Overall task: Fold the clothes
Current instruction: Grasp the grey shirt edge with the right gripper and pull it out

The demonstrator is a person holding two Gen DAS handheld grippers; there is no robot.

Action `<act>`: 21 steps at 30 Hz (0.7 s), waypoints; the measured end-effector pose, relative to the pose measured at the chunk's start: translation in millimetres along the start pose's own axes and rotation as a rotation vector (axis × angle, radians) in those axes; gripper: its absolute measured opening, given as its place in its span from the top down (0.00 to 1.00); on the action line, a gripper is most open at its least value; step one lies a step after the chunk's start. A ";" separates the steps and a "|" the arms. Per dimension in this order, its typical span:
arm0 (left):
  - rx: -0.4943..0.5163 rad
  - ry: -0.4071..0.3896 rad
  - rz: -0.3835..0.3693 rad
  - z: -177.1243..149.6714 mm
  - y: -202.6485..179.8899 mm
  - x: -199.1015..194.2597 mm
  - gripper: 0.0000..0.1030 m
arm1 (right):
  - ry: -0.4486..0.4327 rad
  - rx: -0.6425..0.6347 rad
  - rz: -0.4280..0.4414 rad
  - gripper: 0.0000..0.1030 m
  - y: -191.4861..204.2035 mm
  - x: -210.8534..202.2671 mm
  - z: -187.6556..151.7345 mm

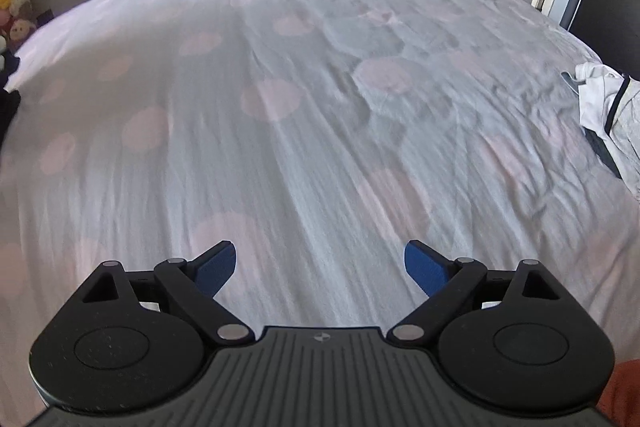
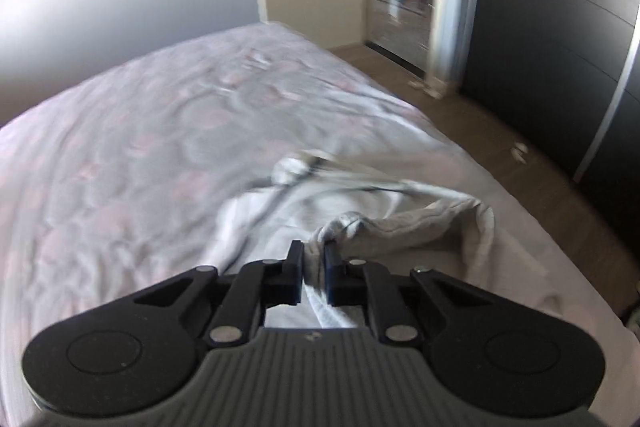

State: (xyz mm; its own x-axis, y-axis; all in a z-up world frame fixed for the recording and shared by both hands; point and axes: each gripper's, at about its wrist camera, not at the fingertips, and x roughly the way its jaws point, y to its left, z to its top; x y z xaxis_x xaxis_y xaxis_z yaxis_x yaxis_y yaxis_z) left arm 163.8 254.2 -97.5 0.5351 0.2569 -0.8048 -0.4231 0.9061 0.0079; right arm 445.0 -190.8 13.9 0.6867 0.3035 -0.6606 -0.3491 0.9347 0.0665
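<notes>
From the left wrist, the left tool (image 1: 320,269) is seen spread wide and empty over a spotted bed (image 1: 280,107); a crumpled grey garment (image 1: 608,115) lies well to its right, at the bed's right edge.

From the right wrist, the right tool (image 2: 314,277) is seen clenched on a fold of that garment (image 2: 380,219), which stretches ahead and rightward. The right hand is judged nearer.

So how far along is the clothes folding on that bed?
Barely begun. Nothing looks folded yet: the grey garment lies crumpled on the bed. In hand: the right gripper is shut on a bunch of the garment's fabric. The left gripper is open over bare bedding, holding nothing. Left to do: spreading the garment flat and all of the folding.
</notes>
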 end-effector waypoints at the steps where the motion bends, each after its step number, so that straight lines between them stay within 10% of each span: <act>1: -0.008 -0.022 0.007 -3.2 4.9 -6.3 0.00 | -0.032 0.002 0.048 0.88 14.9 -8.3 -2.5; 12: -0.064 -0.152 -0.025 -25.2 62.4 -108.0 0.04 | -0.109 0.081 0.491 0.89 229.2 -70.0 -61.7; 21: -0.173 -0.185 -0.027 -59.3 112.8 -113.5 0.04 | 0.136 0.008 0.650 0.88 390.6 -58.7 -200.8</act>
State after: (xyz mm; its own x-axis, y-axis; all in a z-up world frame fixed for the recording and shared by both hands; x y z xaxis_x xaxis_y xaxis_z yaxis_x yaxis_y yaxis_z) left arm 12.0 307.4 -40.5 0.6661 0.3051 -0.6806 -0.5172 0.8464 -0.1267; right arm 140.3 119.3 -71.5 0.2510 0.7803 -0.5728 -0.6596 0.5710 0.4888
